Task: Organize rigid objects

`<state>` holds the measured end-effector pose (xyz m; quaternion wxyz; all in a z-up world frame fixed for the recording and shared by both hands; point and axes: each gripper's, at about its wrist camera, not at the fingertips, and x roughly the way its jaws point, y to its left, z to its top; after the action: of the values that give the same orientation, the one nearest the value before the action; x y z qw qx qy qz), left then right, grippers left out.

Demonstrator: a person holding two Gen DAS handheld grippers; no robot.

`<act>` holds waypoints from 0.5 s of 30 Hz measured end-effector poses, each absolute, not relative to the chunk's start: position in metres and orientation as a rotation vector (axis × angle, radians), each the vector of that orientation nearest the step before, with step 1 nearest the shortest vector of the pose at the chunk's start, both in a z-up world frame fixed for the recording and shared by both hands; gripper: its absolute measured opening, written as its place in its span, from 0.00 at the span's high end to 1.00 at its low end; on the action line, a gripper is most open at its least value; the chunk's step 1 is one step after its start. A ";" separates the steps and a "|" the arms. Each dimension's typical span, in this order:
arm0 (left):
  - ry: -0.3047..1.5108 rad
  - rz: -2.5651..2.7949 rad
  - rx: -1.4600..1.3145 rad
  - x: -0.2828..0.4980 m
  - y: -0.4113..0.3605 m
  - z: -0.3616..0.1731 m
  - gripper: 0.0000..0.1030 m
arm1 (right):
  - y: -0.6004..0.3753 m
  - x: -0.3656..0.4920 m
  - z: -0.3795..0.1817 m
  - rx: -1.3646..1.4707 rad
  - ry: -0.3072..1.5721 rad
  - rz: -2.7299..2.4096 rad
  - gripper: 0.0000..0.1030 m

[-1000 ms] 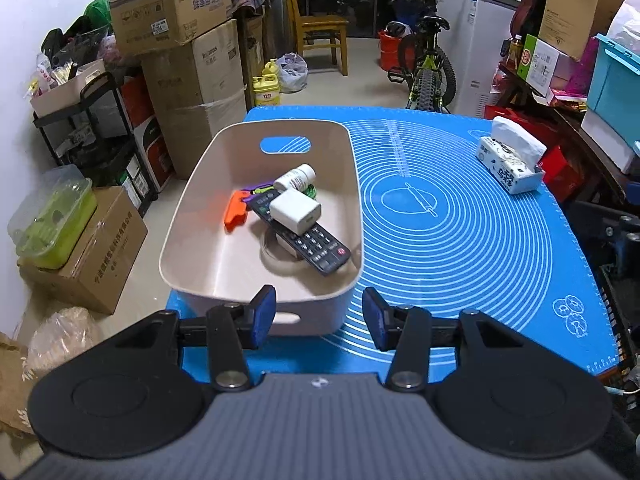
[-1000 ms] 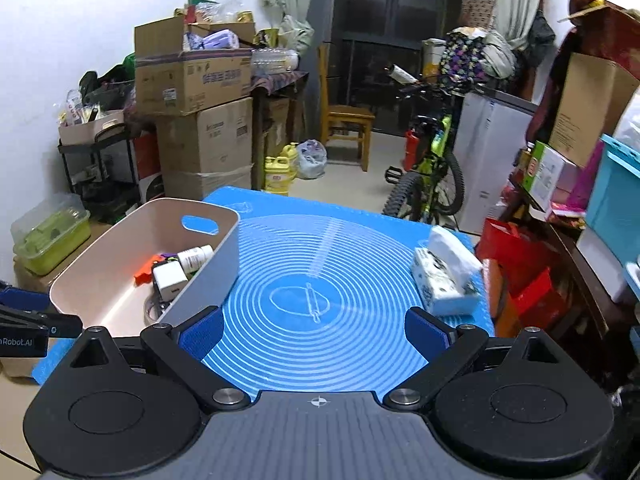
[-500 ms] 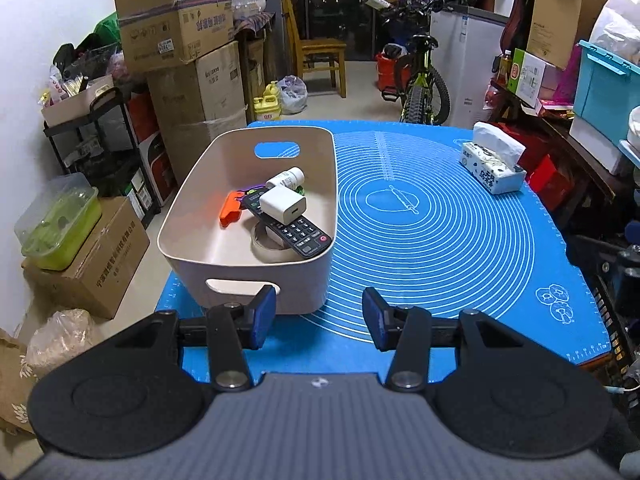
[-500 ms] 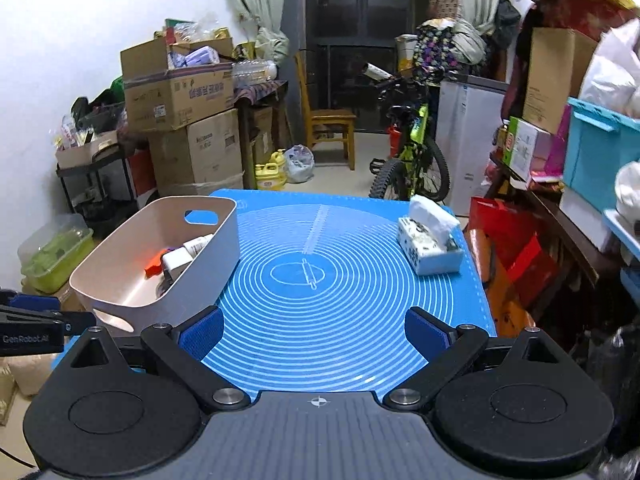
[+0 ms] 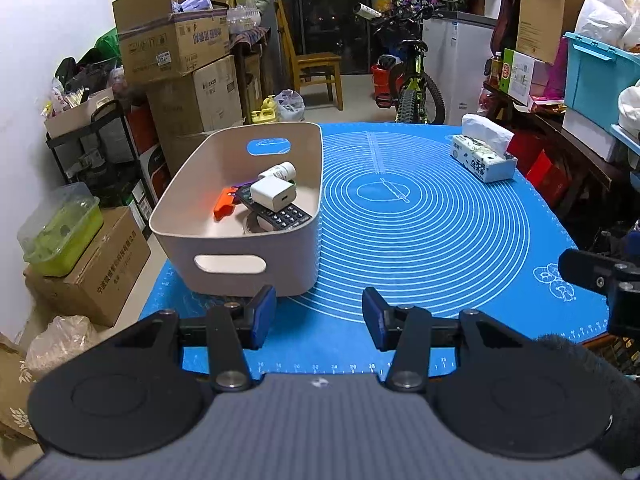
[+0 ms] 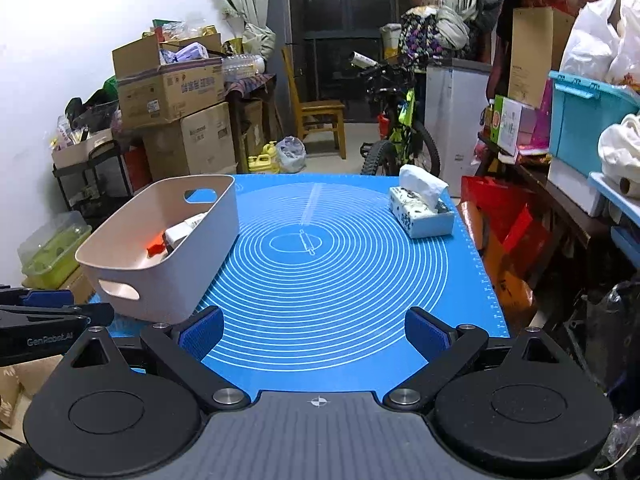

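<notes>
Both grippers, left and right, hung empty with jaws apart near the mat. The bin held the objects; sorting seemed done, perhaps needing only withdrawal.

My bin looked like smooth matt beige plastic; the blue mat had a soft rubbery sheen, the tissue box was printed paper, the charger glossy white plastic.
</notes>
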<state>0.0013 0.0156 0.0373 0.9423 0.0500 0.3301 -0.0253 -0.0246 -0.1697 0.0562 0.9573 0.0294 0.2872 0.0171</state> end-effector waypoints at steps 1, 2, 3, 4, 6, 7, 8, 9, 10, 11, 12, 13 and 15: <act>0.674 -0.053 0.100 0.000 0.015 0.035 0.52 | -0.168 -0.027 0.055 0.057 0.578 0.034 0.06; 0.675 -0.054 0.098 -0.001 0.014 0.033 0.52 | -0.167 -0.029 0.054 0.058 0.575 0.033 0.06; 0.674 -0.055 0.097 -0.002 0.013 0.031 0.52 | -0.166 -0.031 0.053 0.062 0.574 0.034 0.06; 0.671 -0.055 0.098 -0.003 0.012 0.029 0.52 | -0.166 -0.032 0.051 0.067 0.573 0.034 0.06; 0.662 -0.057 0.105 -0.005 0.010 0.026 0.52 | -0.165 -0.034 0.050 0.067 0.565 0.032 0.06; 0.659 -0.058 0.108 -0.006 0.010 0.024 0.52 | -0.164 -0.035 0.049 0.063 0.558 0.030 0.06; 0.658 -0.058 0.108 -0.006 0.010 0.022 0.52 | -0.163 -0.036 0.048 0.057 0.550 0.028 0.06; 0.661 -0.058 0.104 -0.007 0.010 0.020 0.52 | -0.161 -0.037 0.047 0.051 0.541 0.026 0.06; 0.667 -0.057 0.095 -0.006 0.011 0.018 0.52 | -0.161 -0.038 0.045 0.044 0.531 0.024 0.06; 0.674 -0.055 0.085 -0.005 0.012 0.016 0.52 | -0.160 -0.039 0.043 0.038 0.526 0.022 0.06; 0.678 -0.053 0.076 -0.005 0.013 0.015 0.52 | -0.158 -0.039 0.041 0.034 0.525 0.023 0.06; 0.679 -0.051 0.071 -0.005 0.013 0.013 0.52 | -0.156 -0.039 0.039 0.028 0.525 0.027 0.06; 0.678 -0.043 0.069 -0.005 0.014 0.012 0.52 | -0.153 -0.038 0.036 0.015 0.521 0.031 0.06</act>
<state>-0.0050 0.0143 0.0116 0.9422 0.0340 0.3325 -0.0212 -0.0383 -0.1532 0.0362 0.9662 0.0076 0.2574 0.0154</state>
